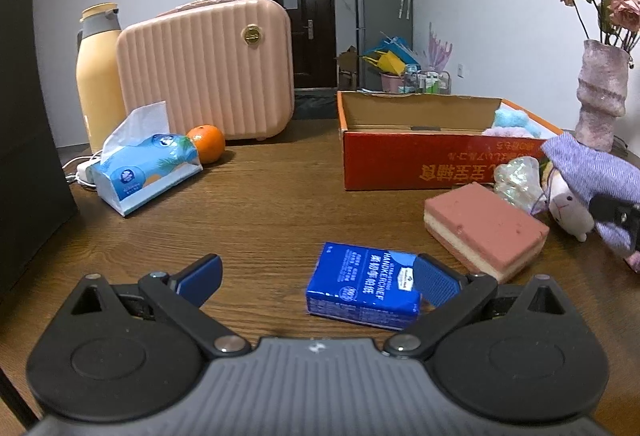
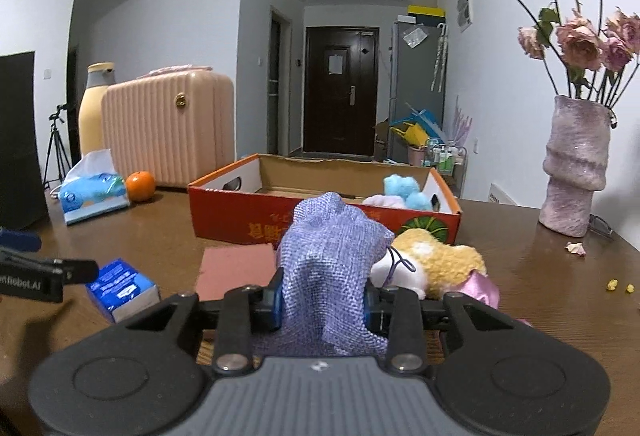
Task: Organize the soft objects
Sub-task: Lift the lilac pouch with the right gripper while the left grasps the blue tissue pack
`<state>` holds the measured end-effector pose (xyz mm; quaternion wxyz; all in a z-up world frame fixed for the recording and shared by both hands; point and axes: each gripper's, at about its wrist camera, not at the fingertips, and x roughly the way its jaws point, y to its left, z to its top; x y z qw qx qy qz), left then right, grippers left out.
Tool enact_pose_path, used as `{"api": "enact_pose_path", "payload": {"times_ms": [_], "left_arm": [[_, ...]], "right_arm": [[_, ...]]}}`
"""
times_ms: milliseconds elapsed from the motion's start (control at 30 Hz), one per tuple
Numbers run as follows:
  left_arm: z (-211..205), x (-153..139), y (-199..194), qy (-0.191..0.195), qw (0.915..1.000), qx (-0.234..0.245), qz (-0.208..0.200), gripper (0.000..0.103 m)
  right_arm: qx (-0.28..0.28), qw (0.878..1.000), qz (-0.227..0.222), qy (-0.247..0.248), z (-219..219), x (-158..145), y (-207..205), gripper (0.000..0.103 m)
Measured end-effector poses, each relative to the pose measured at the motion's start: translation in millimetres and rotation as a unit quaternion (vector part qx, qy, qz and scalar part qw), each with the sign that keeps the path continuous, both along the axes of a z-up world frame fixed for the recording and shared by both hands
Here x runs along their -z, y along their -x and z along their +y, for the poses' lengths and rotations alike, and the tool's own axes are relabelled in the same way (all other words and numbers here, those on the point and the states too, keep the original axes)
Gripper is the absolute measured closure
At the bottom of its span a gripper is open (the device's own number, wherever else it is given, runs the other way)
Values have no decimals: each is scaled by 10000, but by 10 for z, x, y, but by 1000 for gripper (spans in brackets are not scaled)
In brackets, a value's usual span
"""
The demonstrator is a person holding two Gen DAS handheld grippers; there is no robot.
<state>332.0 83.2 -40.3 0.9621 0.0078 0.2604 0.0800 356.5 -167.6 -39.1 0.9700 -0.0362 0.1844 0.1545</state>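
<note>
My right gripper (image 2: pixel 322 302) is shut on a purple woven cloth pouch (image 2: pixel 332 256), held above the table in front of the red cardboard box (image 2: pixel 240 220); the pouch also shows in the left wrist view (image 1: pixel 592 167). My left gripper (image 1: pixel 316 278) is open low over the table, its right finger beside a blue handkerchief tissue pack (image 1: pixel 362 286). A pink sponge (image 1: pixel 486 230) lies right of the pack. A plush toy (image 2: pixel 436 264) lies by the box. Blue and pale fluffy items (image 2: pixel 402 189) sit inside the box.
A soft tissue pack (image 1: pixel 146 169), an orange (image 1: pixel 206 143), a pink ribbed case (image 1: pixel 208 67) and a yellow flask (image 1: pixel 98 75) stand at the back left. A vase of dried roses (image 2: pixel 574 163) stands at the right. A black panel (image 1: pixel 28 139) is at the left.
</note>
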Motion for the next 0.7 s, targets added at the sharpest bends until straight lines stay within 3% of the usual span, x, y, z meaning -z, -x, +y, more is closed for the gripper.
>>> {"api": "enact_pose_path", "payload": {"times_ms": [400,700], "left_arm": [[-133,109,-129,-100,9987,421,274,0],[-134,253,-416,-46,9960,536,718,0]], "right_arm": [[244,9996,-93,-117,-201,-33,-17,71],[295,9994,-76,-142,-227,-21,-38,71]]}}
